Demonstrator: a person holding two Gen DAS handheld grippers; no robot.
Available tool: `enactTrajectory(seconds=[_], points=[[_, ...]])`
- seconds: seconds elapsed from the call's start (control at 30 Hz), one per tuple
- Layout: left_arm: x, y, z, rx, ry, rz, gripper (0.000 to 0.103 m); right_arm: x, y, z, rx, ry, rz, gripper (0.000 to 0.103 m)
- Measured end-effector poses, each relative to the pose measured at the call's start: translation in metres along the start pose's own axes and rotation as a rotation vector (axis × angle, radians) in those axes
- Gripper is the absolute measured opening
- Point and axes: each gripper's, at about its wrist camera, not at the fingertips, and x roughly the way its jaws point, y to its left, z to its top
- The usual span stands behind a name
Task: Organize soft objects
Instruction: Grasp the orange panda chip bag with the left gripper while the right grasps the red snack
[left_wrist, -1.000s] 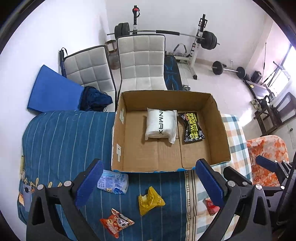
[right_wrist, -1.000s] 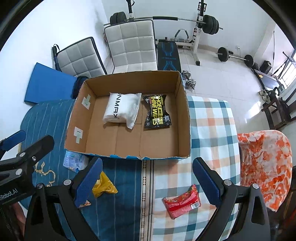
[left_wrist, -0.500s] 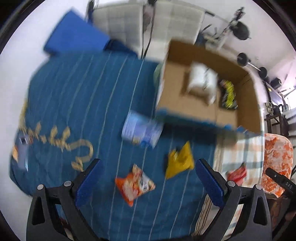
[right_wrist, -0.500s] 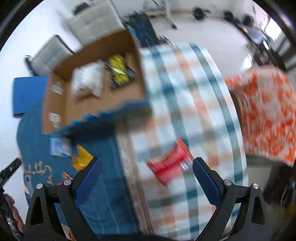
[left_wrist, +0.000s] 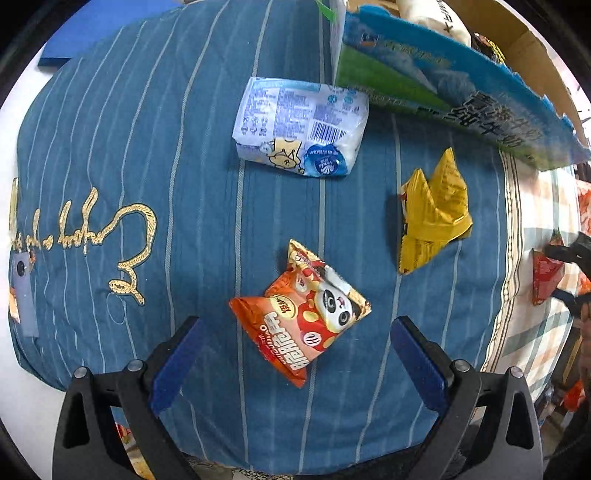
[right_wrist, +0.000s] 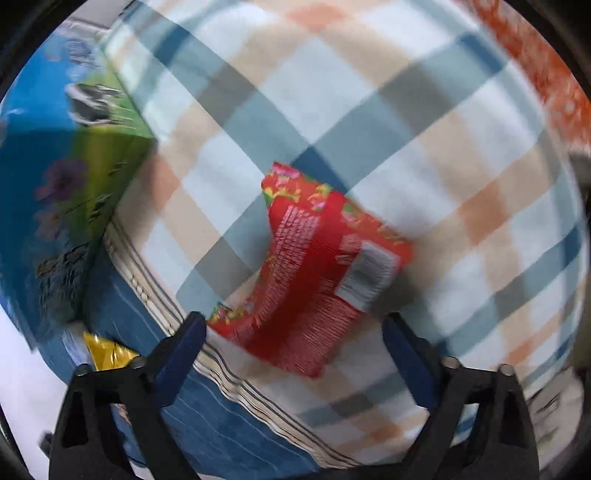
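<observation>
In the left wrist view an orange panda snack bag (left_wrist: 303, 306) lies on the blue striped cloth (left_wrist: 147, 147), just ahead of my open left gripper (left_wrist: 295, 354). A white-blue pack (left_wrist: 301, 127) and a yellow bag (left_wrist: 432, 214) lie beyond it. The cardboard box (left_wrist: 461, 88) stands at the top right with a white pack and a black packet inside. In the right wrist view a red snack bag (right_wrist: 317, 277) lies on the checked cloth (right_wrist: 406, 110), just ahead of my open right gripper (right_wrist: 295, 350). The red bag (left_wrist: 546, 277) and the right gripper's tips also show at the left view's right edge.
The box's printed blue-green wall (right_wrist: 74, 166) stands left of the red bag. The yellow bag (right_wrist: 107, 354) peeks in at lower left. An orange patterned seat (right_wrist: 535, 66) lies past the checked cloth. A phone (left_wrist: 22, 288) lies at the blue cloth's left edge.
Both grippers have dropped from high above the box to just above the cloth. The left now hangs over the orange panda bag, the right over the red bag. Both stayed open.
</observation>
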Motion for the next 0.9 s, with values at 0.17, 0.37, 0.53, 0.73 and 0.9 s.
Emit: enactTrajectory(seconds=[0.17,0.37,0.53,0.73,0.9], points=[[0.005,0.002,-0.006,0.087,0.013,0.006,0.102,0.011,0.050,-0.024,-0.294,-0.038,-0.195,0.053],[0.021,-0.016,-0.010,0.325,0.062,0.106,0.103,0.041,0.099,-0.090,-0.762,0.034,-0.401,0.052],[0.054,-0.036,-0.004,0.396,0.135,0.127,0.078,0.050,0.104,-0.105,-0.784,0.061,-0.414,0.053],[0.050,-0.031,0.005,0.164,0.154,-0.008,0.066,0.042,0.094,-0.096,-0.711,0.095,-0.356,0.050],[0.054,-0.026,-0.003,-0.047,0.190,-0.062,0.066,0.041,0.087,-0.101,-0.725,0.114,-0.316,0.050]])
